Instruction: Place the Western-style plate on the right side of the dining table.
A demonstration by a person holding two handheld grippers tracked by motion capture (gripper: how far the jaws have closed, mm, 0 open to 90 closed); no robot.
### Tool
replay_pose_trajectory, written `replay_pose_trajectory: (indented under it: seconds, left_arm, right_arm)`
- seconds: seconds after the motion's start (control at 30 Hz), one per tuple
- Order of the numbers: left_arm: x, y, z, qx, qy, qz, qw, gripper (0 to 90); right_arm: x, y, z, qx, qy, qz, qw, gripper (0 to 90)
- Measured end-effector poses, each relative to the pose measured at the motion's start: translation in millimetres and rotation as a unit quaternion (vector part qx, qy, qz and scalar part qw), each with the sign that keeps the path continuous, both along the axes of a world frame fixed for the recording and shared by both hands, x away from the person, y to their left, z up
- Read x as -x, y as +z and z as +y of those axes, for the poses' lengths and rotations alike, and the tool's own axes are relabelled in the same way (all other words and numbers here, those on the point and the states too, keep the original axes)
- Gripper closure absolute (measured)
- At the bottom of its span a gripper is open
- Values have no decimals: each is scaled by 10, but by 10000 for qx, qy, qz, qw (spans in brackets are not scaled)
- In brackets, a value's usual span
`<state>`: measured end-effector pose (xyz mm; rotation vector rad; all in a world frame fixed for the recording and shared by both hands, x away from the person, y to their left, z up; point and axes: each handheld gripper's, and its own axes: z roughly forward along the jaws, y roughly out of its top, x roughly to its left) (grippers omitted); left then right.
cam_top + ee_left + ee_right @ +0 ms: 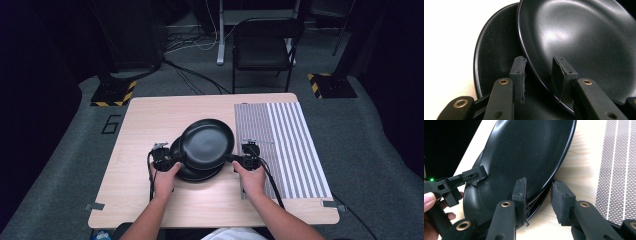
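Item: stack of black plates, mid-table, on the bare wood of the table just left of the striped mat.

Top plate: we see it tilted and raised above the lower plates, offset toward the far right of them. Its near edge looks close to the stack; whether it touches, we cannot tell.

Left gripper: we note it at the top plate's left rim. In the left gripper view the rim runs between the jaws, which are part-closed; one pad lies against the plate's upper face, the other pad sits below with a small gap, so we cannot tell whether it truly pinches.

Right gripper: at the right rim. In the right gripper view the plate edges lie between the pads with space on the outer side, so we judge it not yet clamped.

Progress, in our judgement: top plate part-lifted, separation begun. Left to do: free it fully and set it down, perhaps on the mat.
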<state>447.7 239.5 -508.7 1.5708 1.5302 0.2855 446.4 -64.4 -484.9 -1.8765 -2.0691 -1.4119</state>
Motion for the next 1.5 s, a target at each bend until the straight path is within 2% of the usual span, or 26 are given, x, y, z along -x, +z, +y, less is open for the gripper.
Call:
replay_pose_trajectory:
  seconds: [0.13, 0.23, 0.37, 0.53, 0.6, 0.67, 0.73, 0.87, 0.93, 1.1, 1.23, 1.27, 1.33, 1.5]
  left_arm:
    - [-3, -4, 11, 66, 3, 9, 10000, 645]
    - [-15, -11, 32, 205, 48, 39, 9998, 648]
    - [-27, -16, 57, 332, 59, 91, 9994, 651]
    - [-62, -34, 101, 564, 87, 81, 9983, 621]
    - [-77, -28, 118, 464, 51, 123, 9988, 646]
    - [-83, -17, 110, 508, 115, 175, 9985, 672]
    - [-85, -8, 98, 436, 130, 187, 9988, 674]
    - [-92, -10, 97, 538, 123, 234, 9982, 678]
    - [-86, -2, 90, 552, 116, 281, 9980, 677]
    - [-49, 61, 55, 465, 55, 154, 9988, 678]
    - [-27, 85, 23, 412, -8, 144, 9990, 674]
    - [-24, 92, 9, 415, 23, 113, 9991, 674]
    - [-11, 118, 6, 340, -67, 83, 9994, 673]
    - [17, 178, -5, 323, -111, -46, 9994, 670]
  right_arm:
    - [-71, 6, -10, 7, 43, 78, 10000, 677]
    - [-145, 12, -8, 26, 31, 111, 9999, 691]
    - [-233, 13, -7, 107, 47, 32, 9999, 702]
    - [-288, 8, 5, 87, -5, 20, 10000, 716]
    - [-304, 3, 14, 112, -10, -4, 9999, 719]
    - [-320, 4, 26, 169, -32, -43, 9998, 721]
    - [-335, 11, 39, 185, -53, 3, 9998, 726]
    - [-374, -8, 20, -20, -125, 137, 9998, 739]
    - [-384, -12, 13, -21, -133, 108, 9999, 743]
    - [-388, -25, -27, -130, -182, 189, 9996, 751]
    - [-364, -23, -71, -206, -210, 205, 9994, 750]
    - [-353, -21, -77, -189, -210, 190, 9994, 750]
    - [-325, -10, -87, -198, -236, 156, 9994, 749]
    - [-263, 71, -112, -177, -178, -76, 9997, 748]
